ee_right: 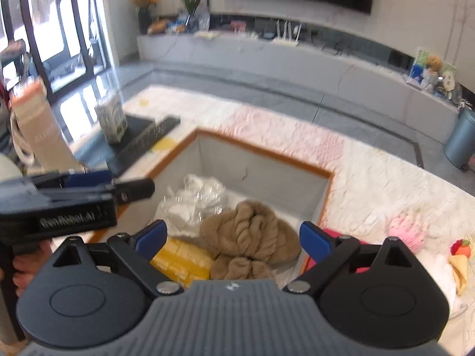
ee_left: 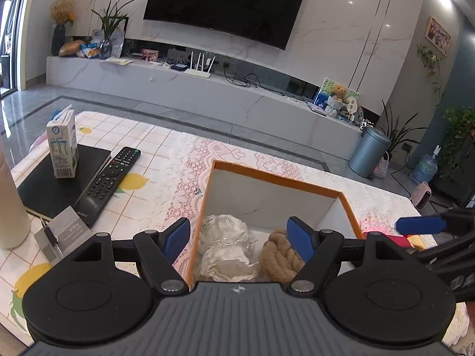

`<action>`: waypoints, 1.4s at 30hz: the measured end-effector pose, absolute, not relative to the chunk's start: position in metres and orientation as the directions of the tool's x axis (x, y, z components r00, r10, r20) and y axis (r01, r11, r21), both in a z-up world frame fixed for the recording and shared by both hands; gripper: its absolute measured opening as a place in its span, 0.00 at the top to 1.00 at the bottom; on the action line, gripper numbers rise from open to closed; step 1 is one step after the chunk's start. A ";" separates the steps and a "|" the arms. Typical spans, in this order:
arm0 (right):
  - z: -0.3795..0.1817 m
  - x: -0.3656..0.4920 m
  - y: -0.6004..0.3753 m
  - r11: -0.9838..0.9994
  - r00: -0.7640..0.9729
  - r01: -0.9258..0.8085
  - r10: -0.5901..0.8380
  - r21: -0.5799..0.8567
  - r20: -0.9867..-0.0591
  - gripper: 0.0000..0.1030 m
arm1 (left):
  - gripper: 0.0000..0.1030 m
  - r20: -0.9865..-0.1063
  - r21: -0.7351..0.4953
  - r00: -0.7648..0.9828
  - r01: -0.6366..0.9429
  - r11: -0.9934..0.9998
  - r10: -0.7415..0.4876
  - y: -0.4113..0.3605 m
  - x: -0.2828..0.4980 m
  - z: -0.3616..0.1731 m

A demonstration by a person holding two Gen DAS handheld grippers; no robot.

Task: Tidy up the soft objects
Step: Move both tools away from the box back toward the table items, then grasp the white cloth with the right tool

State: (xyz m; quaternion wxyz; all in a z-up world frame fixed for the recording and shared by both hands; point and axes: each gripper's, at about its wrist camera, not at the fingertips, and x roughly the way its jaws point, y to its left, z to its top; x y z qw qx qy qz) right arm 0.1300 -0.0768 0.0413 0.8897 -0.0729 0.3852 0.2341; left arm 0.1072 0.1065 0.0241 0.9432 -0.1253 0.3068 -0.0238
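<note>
right tongs (ee_right: 233, 238), released and empty, hover over the orange-rimmed box (ee_right: 261, 149) holding the tan towel (ee_right: 252, 231). the pink plush (ee_right: 408, 233) lies on the surface at 3 o'clock, nearer this hand; left tongs (ee_left: 239, 238) also released.

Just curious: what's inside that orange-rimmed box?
The orange-rimmed box holds a tan knitted plush, crinkly clear plastic-wrapped white bundles and a yellow packet. Anything beneath them is hidden.
</note>
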 end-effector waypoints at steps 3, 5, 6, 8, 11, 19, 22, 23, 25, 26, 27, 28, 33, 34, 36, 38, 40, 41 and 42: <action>0.056 0.125 -0.090 0.889 0.611 -0.453 0.360 0.062 -0.705 0.09 | 0.15 -0.569 -0.237 0.814 -0.027 0.971 -0.116 0.098 0.103 0.029; 0.065 0.121 -0.101 0.893 0.628 -0.448 0.352 0.049 -0.694 0.09 | 0.15 -0.552 -0.227 0.825 -0.008 0.974 -0.122 0.091 0.098 0.034; 0.070 0.118 -0.107 0.896 0.639 -0.443 0.349 0.043 -0.686 0.09 | 0.15 -0.545 -0.223 0.828 0.003 0.975 -0.127 0.088 0.097 0.037; 0.080 0.114 -0.121 0.901 0.660 -0.433 0.343 0.034 -0.669 0.09 | 0.15 -0.535 -0.219 0.833 0.025 0.975 -0.141 0.081 0.094 0.041; 0.093 0.108 -0.145 0.915 0.699 -0.404 0.316 0.011 -0.641 0.09 | 0.15 -0.532 -0.222 0.829 0.056 0.973 -0.169 0.069 0.092 0.044; 0.107 0.102 -0.226 0.965 0.796 -0.213 0.080 -0.153 -0.600 0.09 | 0.15 -0.570 -0.205 0.796 0.104 0.973 -0.205 0.037 0.094 0.039; 0.108 0.096 -0.264 0.977 0.821 -0.125 0.004 -0.173 -0.571 0.08 | 0.15 -0.568 -0.186 0.800 0.104 0.977 -0.193 0.022 0.093 0.044; 0.108 0.094 -0.277 0.982 0.828 -0.092 -0.018 -0.168 -0.560 0.08 | 0.15 -0.558 -0.169 0.809 0.105 0.980 -0.183 0.015 0.091 0.046; 0.108 0.090 -0.302 0.993 0.843 -0.018 -0.049 -0.119 -0.536 0.07 | 0.15 -0.551 -0.140 0.816 0.116 0.983 -0.175 0.001 0.087 0.049; 0.107 0.088 -0.313 0.997 0.846 0.006 -0.049 -0.083 -0.532 0.06 | 0.15 -0.554 -0.130 0.813 0.128 0.983 -0.179 -0.007 0.086 0.050; 0.106 0.086 -0.324 0.999 0.847 0.021 -0.043 -0.048 -0.529 0.06 | 0.15 -0.559 -0.124 0.808 0.139 0.982 -0.185 -0.015 0.086 0.050; 0.104 0.085 -0.334 0.999 0.849 0.034 -0.036 -0.013 -0.527 0.06 | 0.15 -0.565 -0.120 0.802 0.150 0.981 -0.192 -0.023 0.086 0.049; 0.086 0.089 -0.369 0.993 0.835 0.081 -0.024 0.081 -0.549 0.06 | 0.15 -0.600 -0.107 0.769 0.195 0.975 -0.220 -0.057 0.087 0.044; 0.081 0.092 -0.371 0.993 0.832 0.082 -0.022 0.083 -0.555 0.06 | 0.15 -0.606 -0.107 0.763 0.201 0.974 -0.225 -0.063 0.088 0.043; 0.071 0.097 -0.378 0.993 0.827 0.088 -0.026 0.082 -0.562 0.06 | 0.15 -0.619 -0.108 0.750 0.212 0.971 -0.232 -0.073 0.091 0.040; 0.055 0.104 -0.381 0.992 0.815 0.088 -0.022 0.087 -0.580 0.06 | 0.15 -0.635 -0.106 0.734 0.223 0.969 -0.239 -0.082 0.096 0.037; 0.034 0.114 -0.382 0.993 0.790 0.071 0.002 0.094 -0.614 0.06 | 0.15 -0.647 -0.107 0.723 0.231 0.967 -0.244 -0.092 0.102 0.036; 0.024 0.119 -0.385 0.993 0.778 0.065 0.014 0.102 -0.628 0.06 | 0.15 -0.652 -0.108 0.718 0.231 0.967 -0.244 -0.098 0.105 0.036; 0.012 0.124 -0.391 0.991 0.767 0.065 0.025 0.118 -0.641 0.06 | 0.15 -0.658 -0.111 0.712 0.230 0.967 -0.245 -0.102 0.109 0.036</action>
